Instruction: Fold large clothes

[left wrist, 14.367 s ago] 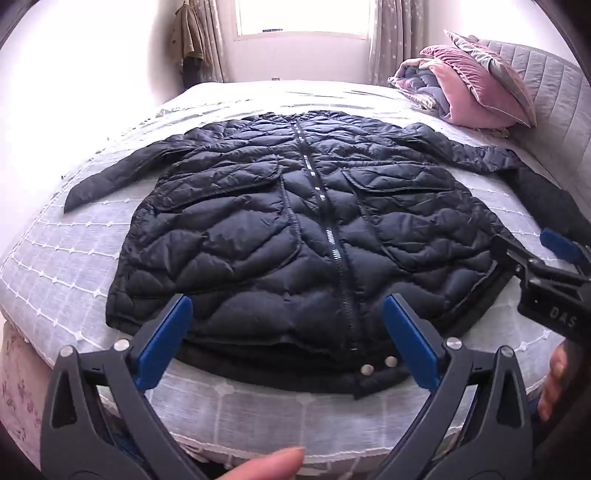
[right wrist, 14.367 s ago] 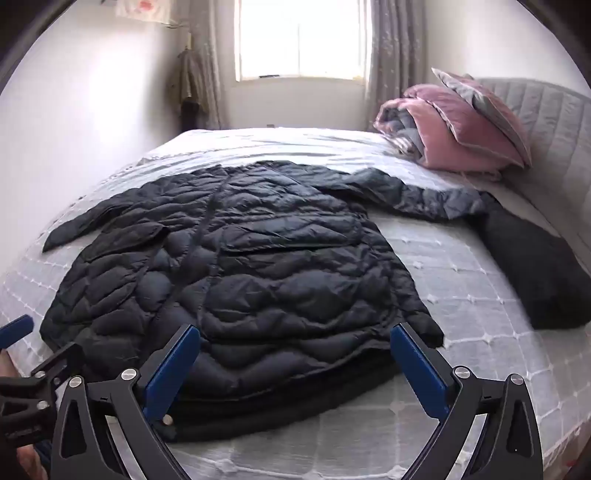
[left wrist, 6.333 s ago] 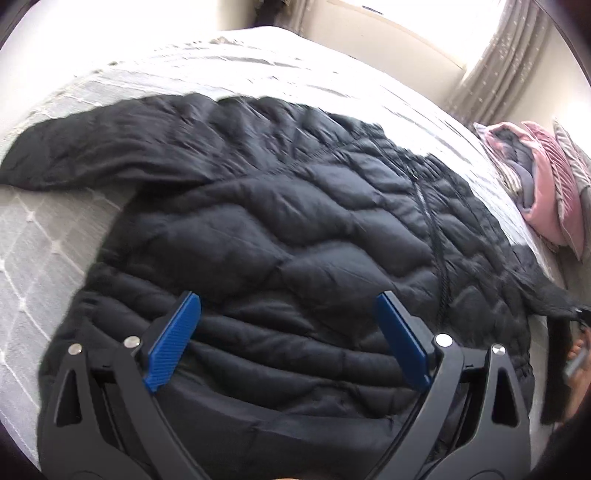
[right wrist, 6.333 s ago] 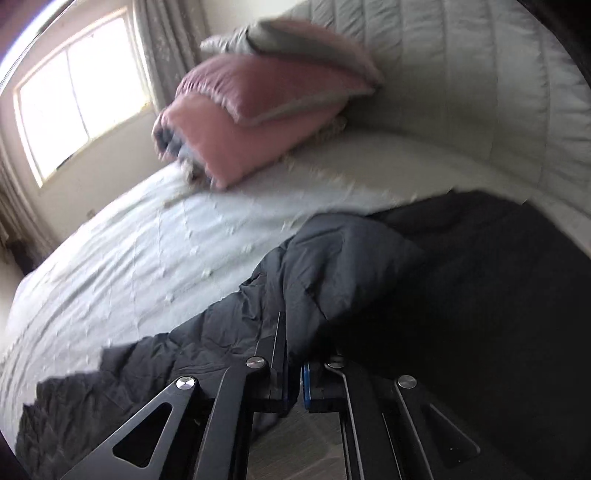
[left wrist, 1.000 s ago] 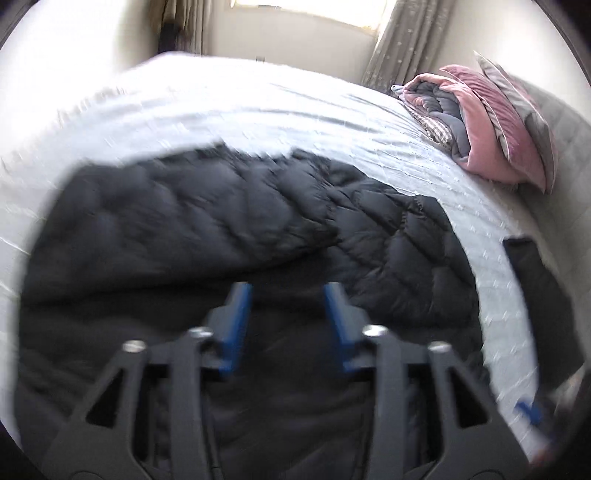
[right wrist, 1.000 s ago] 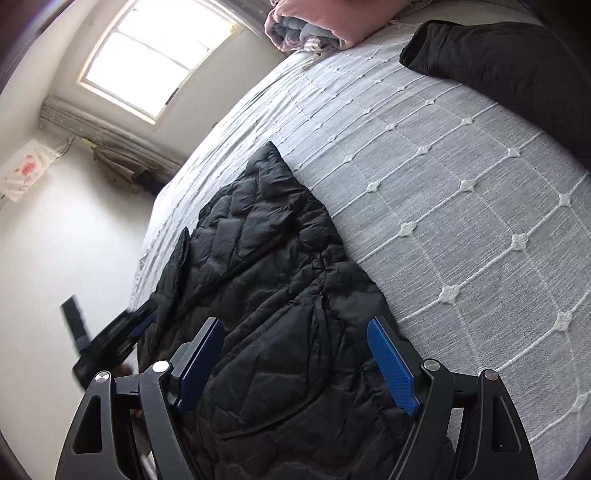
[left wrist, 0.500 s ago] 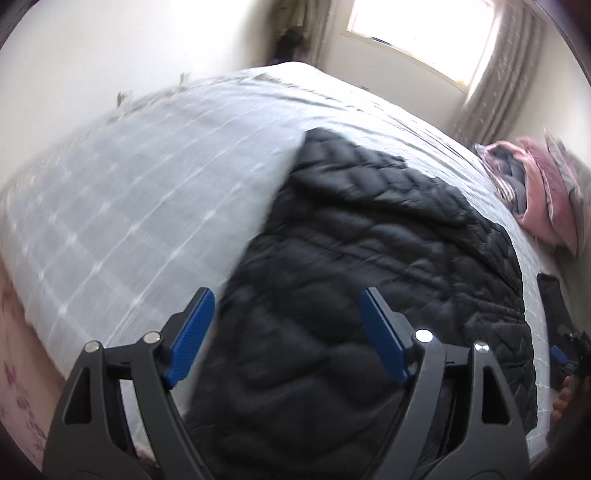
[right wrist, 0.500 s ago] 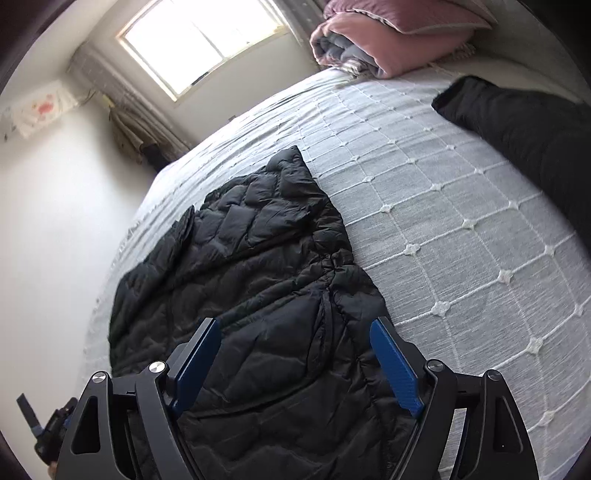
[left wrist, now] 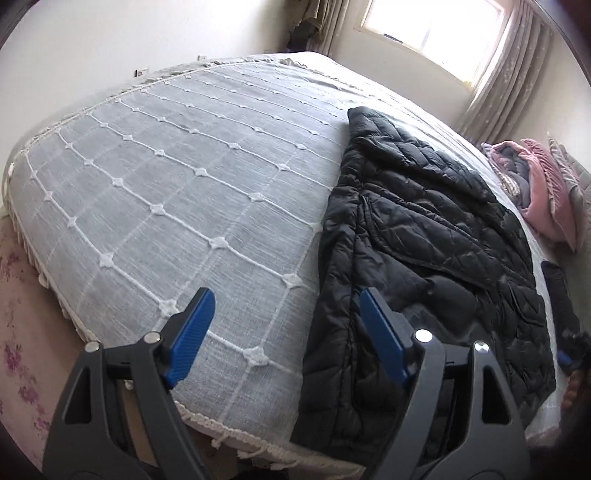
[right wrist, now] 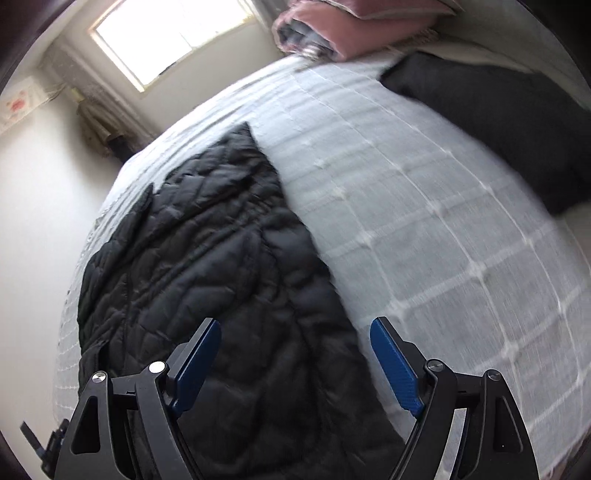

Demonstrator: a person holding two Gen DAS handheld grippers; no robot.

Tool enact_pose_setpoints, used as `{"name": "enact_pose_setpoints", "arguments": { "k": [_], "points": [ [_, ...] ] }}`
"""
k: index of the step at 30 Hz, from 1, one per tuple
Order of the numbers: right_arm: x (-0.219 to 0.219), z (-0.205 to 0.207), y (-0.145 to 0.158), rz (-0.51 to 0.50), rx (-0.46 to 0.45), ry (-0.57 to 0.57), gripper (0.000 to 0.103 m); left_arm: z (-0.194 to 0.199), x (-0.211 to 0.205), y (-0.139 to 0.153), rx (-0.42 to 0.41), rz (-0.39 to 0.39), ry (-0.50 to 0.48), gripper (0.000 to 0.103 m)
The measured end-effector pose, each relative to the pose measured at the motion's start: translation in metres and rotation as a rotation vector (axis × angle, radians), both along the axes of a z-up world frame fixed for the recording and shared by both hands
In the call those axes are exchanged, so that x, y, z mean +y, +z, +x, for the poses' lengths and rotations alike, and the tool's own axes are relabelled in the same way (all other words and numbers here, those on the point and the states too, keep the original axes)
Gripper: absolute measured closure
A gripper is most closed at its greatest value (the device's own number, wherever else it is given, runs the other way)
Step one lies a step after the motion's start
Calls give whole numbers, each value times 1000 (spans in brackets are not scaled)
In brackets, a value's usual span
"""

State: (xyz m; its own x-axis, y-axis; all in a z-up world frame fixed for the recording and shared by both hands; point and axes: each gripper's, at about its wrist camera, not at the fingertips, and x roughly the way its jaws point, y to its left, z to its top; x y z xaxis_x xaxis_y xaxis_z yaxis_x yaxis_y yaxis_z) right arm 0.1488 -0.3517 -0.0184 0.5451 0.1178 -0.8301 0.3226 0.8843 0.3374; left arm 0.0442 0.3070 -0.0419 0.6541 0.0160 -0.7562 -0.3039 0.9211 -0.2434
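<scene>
A black quilted puffer jacket (left wrist: 424, 236) lies on the bed, both sleeves folded in over its body so it forms a long narrow shape. It also shows in the right wrist view (right wrist: 207, 266). My left gripper (left wrist: 284, 332) is open and empty, hovering over the jacket's lower left edge near the bed's front edge. My right gripper (right wrist: 295, 362) is open and empty, above the jacket's lower right edge. A small part of the right gripper (left wrist: 570, 350) shows at the far right of the left wrist view.
The bed has a grey-white tufted bedspread (left wrist: 177, 177). Pink and grey pillows and a folded blanket (left wrist: 535, 192) are piled by the headboard. A second dark garment (right wrist: 498, 110) lies on the bed's right side. A window (left wrist: 432, 26) and curtains are behind.
The left gripper opened and swung left, bringing bare bedspread into view. The right gripper moved closer over the jacket's right edge; its view is blurred with motion.
</scene>
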Motion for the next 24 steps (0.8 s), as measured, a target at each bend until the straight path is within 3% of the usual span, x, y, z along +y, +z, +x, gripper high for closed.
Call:
{"name": "enact_pose_setpoints", "arguments": {
  "k": [5, 7, 13, 16, 17, 18, 19, 24],
  "points": [
    [-18, -42, -14, 51, 40, -31, 19, -7, -14, -8, 24, -75, -89, 30],
    [-19, -53, -21, 88, 64, -3, 19, -7, -24, -11, 47, -62, -107, 30],
    [-13, -59, -34, 114, 98, 39, 21, -4, -40, -20, 101, -121, -147, 46],
    [-2, -56, -38, 144, 102, 94, 38, -4, -48, -19, 111, -66, -151, 47],
    [2, -55, -40, 138, 109, 108, 56, -4, -50, -20, 111, -72, -163, 49],
    [4, -54, -41, 121, 110, 113, 83, -4, -50, -20, 113, -84, -170, 51],
    [6, -52, -40, 101, 105, 108, 90, -4, -50, -21, 118, -92, -170, 55],
    [8, -52, -32, 78, 55, 64, 96, -10, -44, -23, 120, -120, -128, 59]
  ]
}}
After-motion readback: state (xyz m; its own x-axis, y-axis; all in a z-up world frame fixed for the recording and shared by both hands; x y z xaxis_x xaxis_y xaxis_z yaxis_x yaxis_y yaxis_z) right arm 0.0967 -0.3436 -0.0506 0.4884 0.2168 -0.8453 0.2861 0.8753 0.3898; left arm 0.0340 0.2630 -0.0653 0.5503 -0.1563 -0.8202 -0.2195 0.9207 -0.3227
